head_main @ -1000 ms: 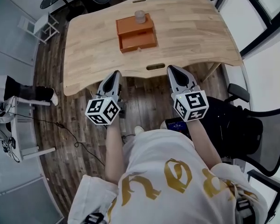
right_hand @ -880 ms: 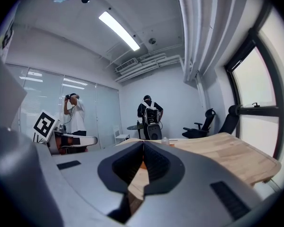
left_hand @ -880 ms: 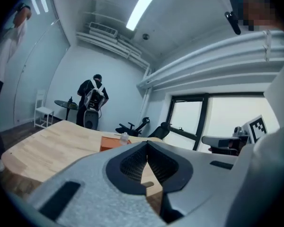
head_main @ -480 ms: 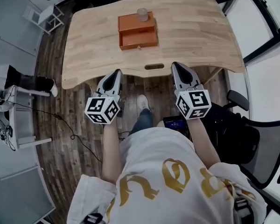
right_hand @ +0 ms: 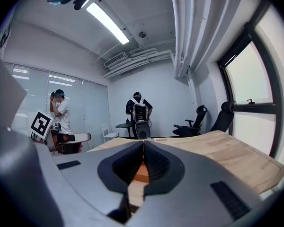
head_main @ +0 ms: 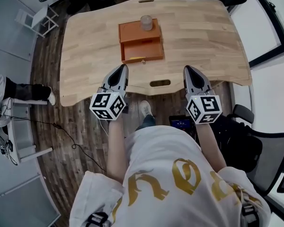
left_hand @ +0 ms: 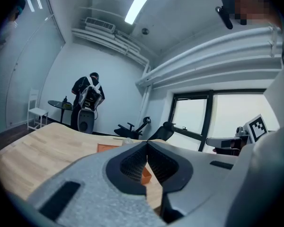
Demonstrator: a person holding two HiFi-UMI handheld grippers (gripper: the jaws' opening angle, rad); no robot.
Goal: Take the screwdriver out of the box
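Both tools hover at the near edge of the counter (head_main: 85, 46), just short of the orange box (head_main: 138, 30). The left tongs (head_main: 124, 68) are pressed together on nothing, and so are the right tongs (head_main: 187, 70). The box's drawer (head_main: 146, 48) stands pulled out toward the person. A slim yellow item, most likely the screwdriver (head_main: 135, 59), lies along the drawer's front wall, in its left half. To do this well, I'd say one pair must spread before reaching the box, come in over the drawer's front wall and pinch the handle crosswise. The left pair sits nearer. A translucent jar (head_main: 146, 22) stands on top of the box, and I cannot tell its contents.
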